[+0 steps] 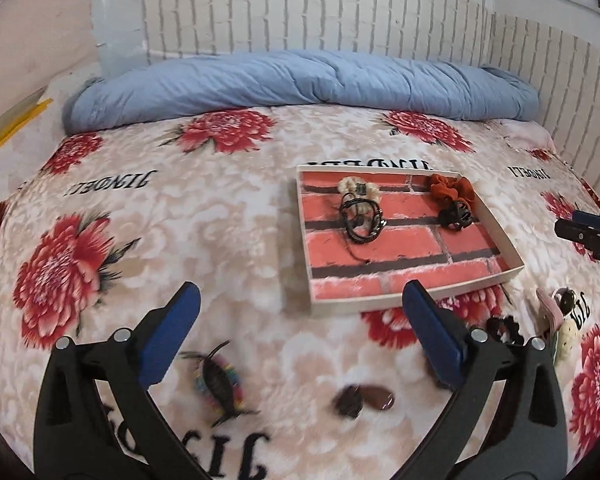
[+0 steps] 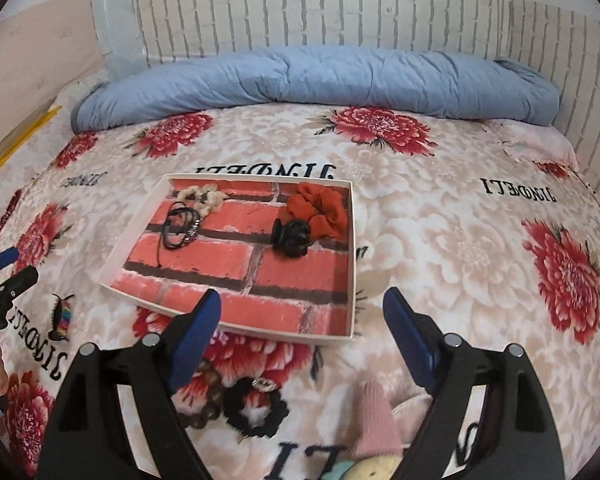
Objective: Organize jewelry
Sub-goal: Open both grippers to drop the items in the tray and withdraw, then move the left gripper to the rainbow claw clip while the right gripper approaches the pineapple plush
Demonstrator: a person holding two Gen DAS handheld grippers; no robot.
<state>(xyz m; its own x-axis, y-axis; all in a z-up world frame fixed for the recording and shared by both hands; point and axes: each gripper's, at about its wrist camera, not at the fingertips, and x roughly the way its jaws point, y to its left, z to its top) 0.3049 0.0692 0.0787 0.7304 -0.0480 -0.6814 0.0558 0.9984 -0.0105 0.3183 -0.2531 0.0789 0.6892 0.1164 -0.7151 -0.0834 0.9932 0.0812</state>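
while both grippers hang over the flowered cream-and-red bedspread [image 1: 228, 216], the shallow white cardboard tray with a red brick-print floor [image 1: 416, 307] lies flat on it, ahead of them. inside the tray, toward its far edge, a cream beaded scrunchie [image 1: 358, 189] touches a tangle of black cord bracelets [image 1: 360, 220]; in the other far corner a rust-orange fabric scrunchie [image 2: 320, 210] sits against a black plastic claw clip [image 2: 291, 238].

the left gripper [image 1: 300, 340] has its blue-padded jaws spread wide with nothing between them. on the bedspread below it lie a rainbow-beaded band crossed by a dark clip [image 1: 218, 384] and a brown teardrop-shaped piece [image 1: 376, 396] beside a small dark lump (too blurred to name).

the right gripper [image 2: 302, 336] is likewise spread apart and empty, its left finger overlapping the tray's near rim in view. beneath it, outside the tray, are a black ruffled scrunchie with a small shiny charm [image 2: 256, 410], a string of dark wooden beads [image 2: 206, 400] touching it, and a pink knitted piece [image 2: 378, 420] beside some pale soft items at the bottom edge. a rolled light-blue quilt [image 2: 320, 80] lies along the white brick-pattern wall [image 2: 320, 8].
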